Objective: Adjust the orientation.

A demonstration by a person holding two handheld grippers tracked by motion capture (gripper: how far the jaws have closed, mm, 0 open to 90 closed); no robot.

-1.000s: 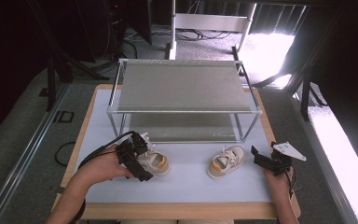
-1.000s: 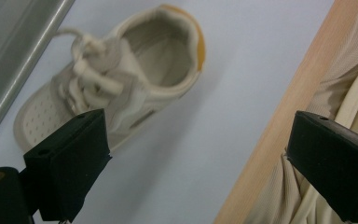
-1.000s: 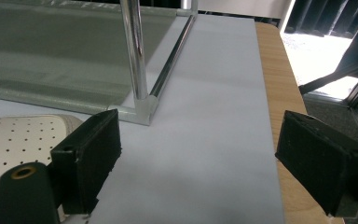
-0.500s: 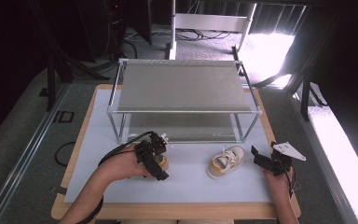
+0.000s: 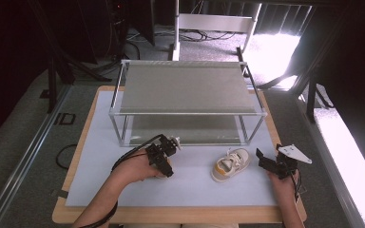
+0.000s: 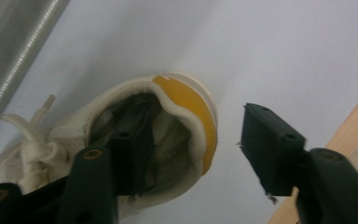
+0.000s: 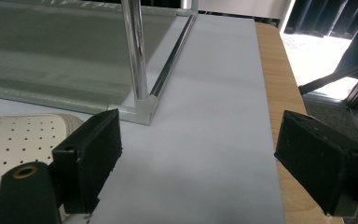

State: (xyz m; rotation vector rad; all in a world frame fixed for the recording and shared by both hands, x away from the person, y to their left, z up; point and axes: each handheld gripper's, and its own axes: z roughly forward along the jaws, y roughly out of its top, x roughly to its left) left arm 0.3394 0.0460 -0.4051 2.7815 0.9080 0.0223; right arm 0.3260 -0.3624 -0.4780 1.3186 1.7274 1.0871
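Observation:
A small white shoe (image 6: 65, 154) with a yellow heel tab (image 6: 186, 100) lies on the pale mat by the rack's front. My left gripper (image 6: 198, 121) straddles its heel: one jaw sits inside the shoe, the other stands outside with a gap to the heel wall. Its jaws have just been closing and do not press on the heel. In the high view the left gripper (image 5: 164, 156) covers that shoe. A second white shoe (image 5: 230, 164) lies to the right. My right gripper (image 5: 272, 166) rests open just right of it, with nothing between its jaws (image 7: 205, 158).
A two-tier metal rack (image 5: 185, 90) with grey shelves stands at the back of the mat; its chrome corner post (image 7: 137, 51) rises close ahead of the right gripper. The mat (image 5: 190, 190) covers a wooden table (image 5: 171, 216), whose edge runs near both hands.
My left hand has moved right and down onto the left shoe, which it now covers. Its jaws have narrowed around the heel. The right gripper and the right shoe have not moved.

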